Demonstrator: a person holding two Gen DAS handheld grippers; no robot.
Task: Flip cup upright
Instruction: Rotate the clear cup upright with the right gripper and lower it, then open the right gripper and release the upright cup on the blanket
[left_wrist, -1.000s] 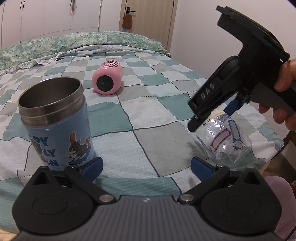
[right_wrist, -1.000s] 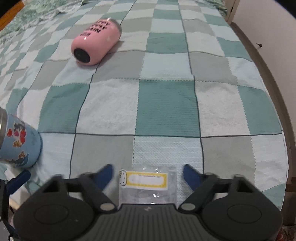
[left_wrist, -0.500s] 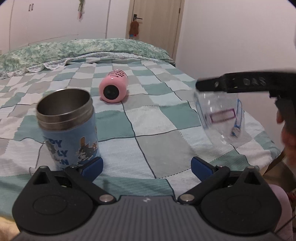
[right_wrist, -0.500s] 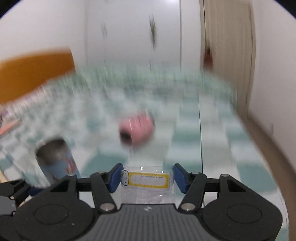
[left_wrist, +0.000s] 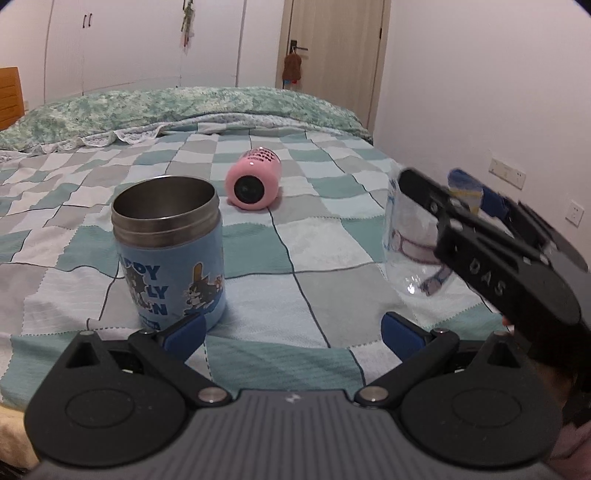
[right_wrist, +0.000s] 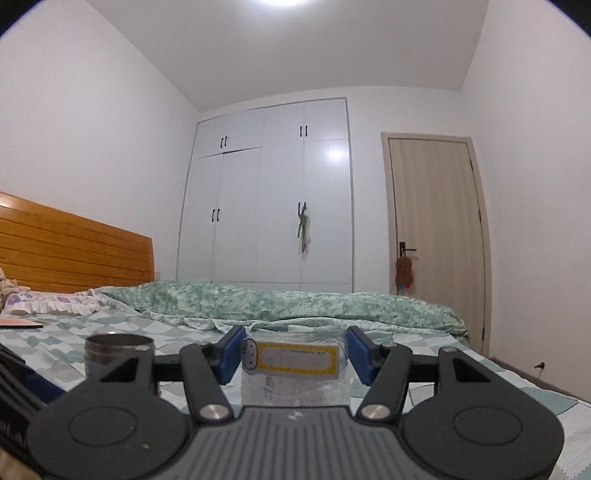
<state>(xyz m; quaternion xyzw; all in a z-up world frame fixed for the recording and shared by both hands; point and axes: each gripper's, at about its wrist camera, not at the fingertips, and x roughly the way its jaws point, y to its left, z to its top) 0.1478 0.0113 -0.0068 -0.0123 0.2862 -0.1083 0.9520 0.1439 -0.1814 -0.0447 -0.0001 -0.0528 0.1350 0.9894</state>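
Note:
My right gripper (right_wrist: 295, 354) is shut on a clear plastic cup (right_wrist: 295, 373) with a yellow label, held upright just above the bed. In the left wrist view the same clear cup (left_wrist: 413, 243) sits at the right between the right gripper's fingers (left_wrist: 480, 258). My left gripper (left_wrist: 291, 332) is open and empty, low over the blanket's near edge. A blue steel cup (left_wrist: 170, 251) stands upright by its left finger. A pink cup (left_wrist: 255, 177) lies on its side farther back.
The checked blanket (left_wrist: 314, 236) covers the bed; a green quilt (left_wrist: 184, 107) is bunched at the far end. A wooden headboard (right_wrist: 74, 251), white wardrobe (right_wrist: 266, 192) and door (right_wrist: 436, 243) stand beyond. The bed's right edge is close to the clear cup.
My right gripper closed on the clear cup, lifted it off the blanket and turned it from lying down to upright. The left gripper stayed open and rose slightly.

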